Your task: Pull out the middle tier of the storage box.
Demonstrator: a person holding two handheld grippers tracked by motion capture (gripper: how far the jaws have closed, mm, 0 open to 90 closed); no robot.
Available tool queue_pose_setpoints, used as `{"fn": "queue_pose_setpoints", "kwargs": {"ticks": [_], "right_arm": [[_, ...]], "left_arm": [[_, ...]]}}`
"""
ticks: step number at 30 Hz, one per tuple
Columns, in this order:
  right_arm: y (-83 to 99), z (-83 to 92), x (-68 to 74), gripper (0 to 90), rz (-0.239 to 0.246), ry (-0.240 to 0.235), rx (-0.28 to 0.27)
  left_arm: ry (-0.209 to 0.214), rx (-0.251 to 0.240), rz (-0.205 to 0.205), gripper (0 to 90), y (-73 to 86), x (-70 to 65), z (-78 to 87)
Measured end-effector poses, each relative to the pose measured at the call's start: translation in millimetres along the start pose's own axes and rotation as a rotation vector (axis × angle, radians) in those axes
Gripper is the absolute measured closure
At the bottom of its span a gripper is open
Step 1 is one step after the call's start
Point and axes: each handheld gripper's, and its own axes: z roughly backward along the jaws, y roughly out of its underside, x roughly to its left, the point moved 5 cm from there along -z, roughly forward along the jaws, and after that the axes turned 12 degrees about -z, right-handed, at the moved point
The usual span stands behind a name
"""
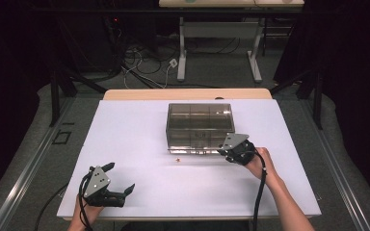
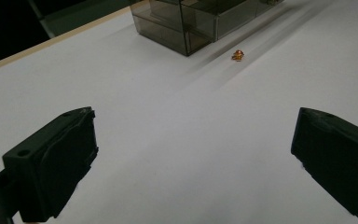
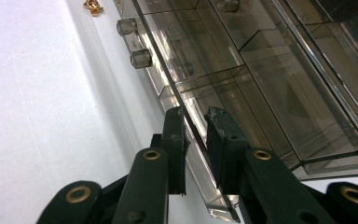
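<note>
One right gripper (image 3: 196, 126) pinches the front wall of the smoky organiser box (image 1: 200, 126) mid-surface; the small gold piece (image 1: 177, 159) lies outside, unstowed. Left gripper (image 1: 121, 179) gapes, idle.

A white-topped table (image 1: 139, 144) with a pale wooden far edge stands on grey carpet (image 1: 29, 144). At twelve o'clock a white-legged desk (image 1: 220, 29) rises over tangled cables (image 1: 142, 65), and dark curtains (image 1: 351, 72) close off three and nine o'clock.

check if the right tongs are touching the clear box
Touching: in the right gripper view the right tongs straddle the clear box front wall, pads pressed on it.
</note>
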Motion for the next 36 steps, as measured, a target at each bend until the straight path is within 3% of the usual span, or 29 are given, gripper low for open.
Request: {"fn": "queue_pose_setpoints", "kwargs": {"ticks": [15, 25, 31, 33, 36], "right_arm": [[0.7, 1.1, -0.2, 76.0, -0.008, 0.002, -0.021], [-0.7, 9.7, -4.9, 66.8, -0.084, -0.010, -0.068], [-1.1, 9.4, -7.9, 54.0, -0.143, -0.003, -0.075], [-2.2, 10.5, -9.3, 57.2, -0.161, 0.006, -0.093], [-4.4, 14.2, -10.5, 72.0, -0.190, 0.004, -0.127]], "left_arm": [[-0.001, 0.003, -0.004, 0.1, -0.2, -0.4, -0.3], [0.001, 0.005, -0.006, 0.1, -0.2, -0.4, -0.3], [-0.005, 0.006, -0.014, 0.1, -0.3, 0.3, -0.2], [-0.002, 0.009, -0.014, 0.0, -0.3, 0.2, 0.0], [0.003, 0.007, -0.011, 0.0, -0.4, -0.1, -0.4]]}}
